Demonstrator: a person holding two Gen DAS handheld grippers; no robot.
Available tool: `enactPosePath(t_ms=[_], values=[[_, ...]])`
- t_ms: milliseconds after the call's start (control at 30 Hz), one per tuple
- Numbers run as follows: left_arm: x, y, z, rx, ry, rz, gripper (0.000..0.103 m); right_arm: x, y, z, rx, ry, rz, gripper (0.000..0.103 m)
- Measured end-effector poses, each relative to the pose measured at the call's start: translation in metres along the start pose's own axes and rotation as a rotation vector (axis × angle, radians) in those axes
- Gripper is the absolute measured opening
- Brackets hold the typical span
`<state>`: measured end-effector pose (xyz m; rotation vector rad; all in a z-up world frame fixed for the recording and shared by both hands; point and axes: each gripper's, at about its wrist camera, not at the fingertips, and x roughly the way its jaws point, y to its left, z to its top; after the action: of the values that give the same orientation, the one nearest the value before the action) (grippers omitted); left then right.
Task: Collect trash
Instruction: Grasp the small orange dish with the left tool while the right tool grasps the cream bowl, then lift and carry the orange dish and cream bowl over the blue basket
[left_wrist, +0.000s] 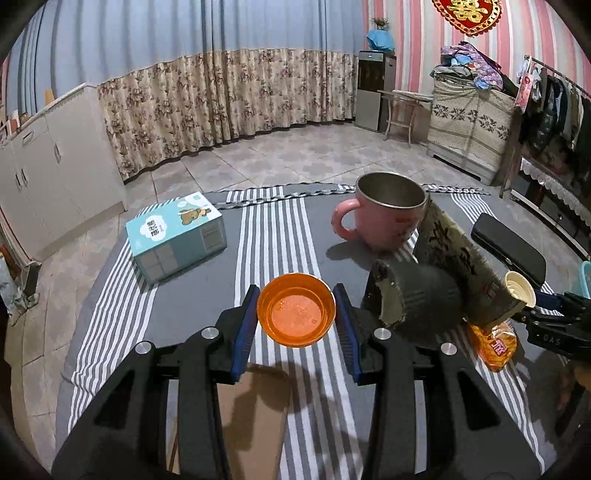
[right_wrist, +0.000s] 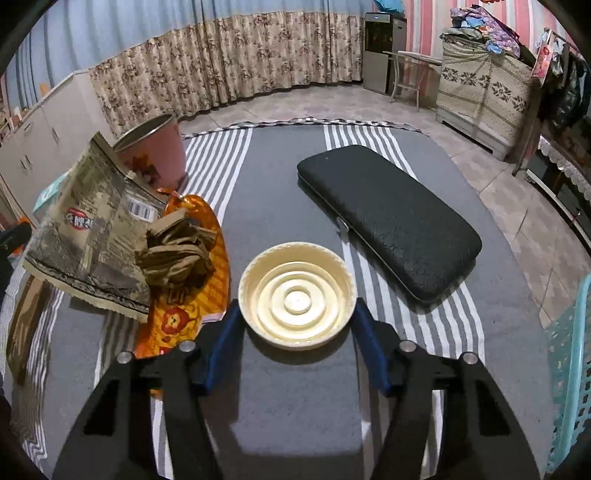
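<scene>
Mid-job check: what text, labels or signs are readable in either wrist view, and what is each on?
"DAS": on the right gripper body, left wrist view.
Gold double-happiness character: red wall ornament.
Chinese print on the blue tissue box: too blurred to read.
Red logo and barcode on the torn grey wrapper: unreadable.
Red patch on the orange wrapper: unreadable.

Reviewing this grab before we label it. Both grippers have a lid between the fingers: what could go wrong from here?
1. The cream lid sits between the right gripper pads by its thin rim only; it could slip or tilt out.
2. The left gripper pinches the orange lid the same way, over the striped cloth; a drop could roll off.
3. The torn wrapper and pink mug crowd the space between the arms; a swing may knock them.
</scene>
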<state>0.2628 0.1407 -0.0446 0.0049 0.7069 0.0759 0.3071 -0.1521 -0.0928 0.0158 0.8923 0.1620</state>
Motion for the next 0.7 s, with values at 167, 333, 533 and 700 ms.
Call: enactPosePath(t_ms=[167, 333, 533, 700], values=[[-0.011, -0.013, 0.006, -0.001, -0.015, -0.01, 0.039, -0.03, -0.002, 0.004, -0.013, -0.087, -0.014, 0.06], [-0.03, -0.041, 0.014, 0.022, -0.041, -0.038, 0.039, -0.082, -0.022, 0.001, -0.006, -0.189, -0.057, 0.06], [-0.059, -0.088, 0.026, 0.052, -0.087, -0.109, 0.039, -0.145, -0.068, -0.01, 0.035, -0.291, -0.127, 0.06], [-0.083, -0.143, 0.03, 0.1, -0.131, -0.185, 0.039, -0.189, -0.121, -0.034, 0.071, -0.316, -0.239, 0.06]])
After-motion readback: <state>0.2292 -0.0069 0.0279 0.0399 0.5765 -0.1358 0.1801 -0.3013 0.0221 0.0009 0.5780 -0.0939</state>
